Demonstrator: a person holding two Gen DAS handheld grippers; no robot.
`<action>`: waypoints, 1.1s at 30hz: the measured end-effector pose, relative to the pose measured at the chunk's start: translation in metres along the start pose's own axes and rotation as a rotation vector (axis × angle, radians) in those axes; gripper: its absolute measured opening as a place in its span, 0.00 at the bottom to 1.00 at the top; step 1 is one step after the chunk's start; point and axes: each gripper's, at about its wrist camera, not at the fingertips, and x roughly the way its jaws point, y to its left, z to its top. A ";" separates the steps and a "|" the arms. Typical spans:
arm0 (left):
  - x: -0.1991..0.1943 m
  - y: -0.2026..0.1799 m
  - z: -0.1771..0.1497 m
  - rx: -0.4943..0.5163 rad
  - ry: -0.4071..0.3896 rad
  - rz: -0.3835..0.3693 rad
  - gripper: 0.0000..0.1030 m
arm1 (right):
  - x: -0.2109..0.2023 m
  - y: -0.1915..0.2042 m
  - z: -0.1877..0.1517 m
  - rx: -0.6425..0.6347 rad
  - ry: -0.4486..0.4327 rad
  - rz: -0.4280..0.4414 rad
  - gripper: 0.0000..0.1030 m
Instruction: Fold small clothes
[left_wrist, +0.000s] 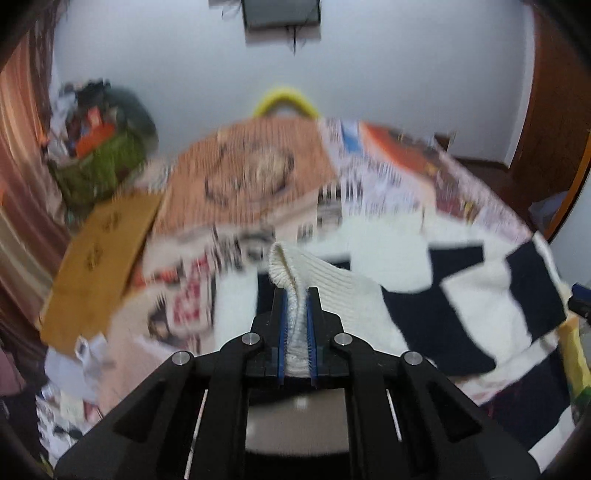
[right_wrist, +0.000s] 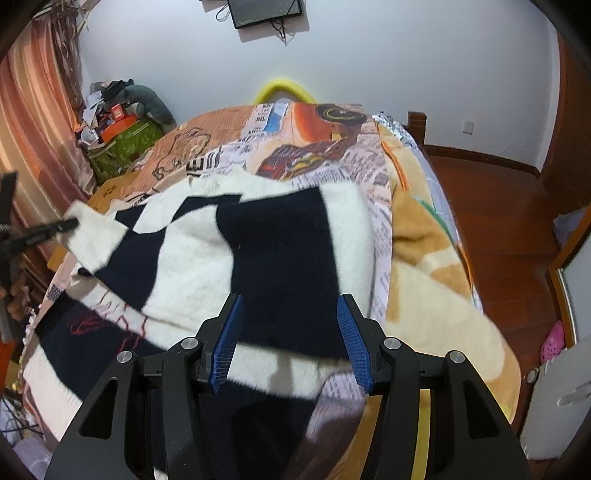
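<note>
A cream and navy block-patterned sweater lies spread on the bed. My left gripper is shut on the sweater's cream ribbed cuff and holds the sleeve lifted; it also shows in the right wrist view at the far left, pinching the sleeve end. The sweater body trails to the right in the left wrist view. My right gripper is open and empty, its blue pads hovering just over the sweater's near navy panel.
The bed carries a newspaper-print cover and a tan blanket on its right side. A cluttered green box stands at the far left by the curtain. Cardboard lies beside the bed. Wooden floor lies to the right.
</note>
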 end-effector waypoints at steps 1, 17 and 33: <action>-0.005 0.002 0.008 0.006 -0.028 0.015 0.09 | 0.001 0.001 0.004 -0.005 -0.007 -0.001 0.47; 0.092 0.076 -0.039 -0.188 0.263 -0.047 0.11 | 0.072 0.014 0.034 -0.041 0.057 0.017 0.47; 0.088 0.091 -0.050 -0.150 0.270 -0.002 0.59 | 0.054 0.007 0.029 -0.062 0.036 -0.007 0.58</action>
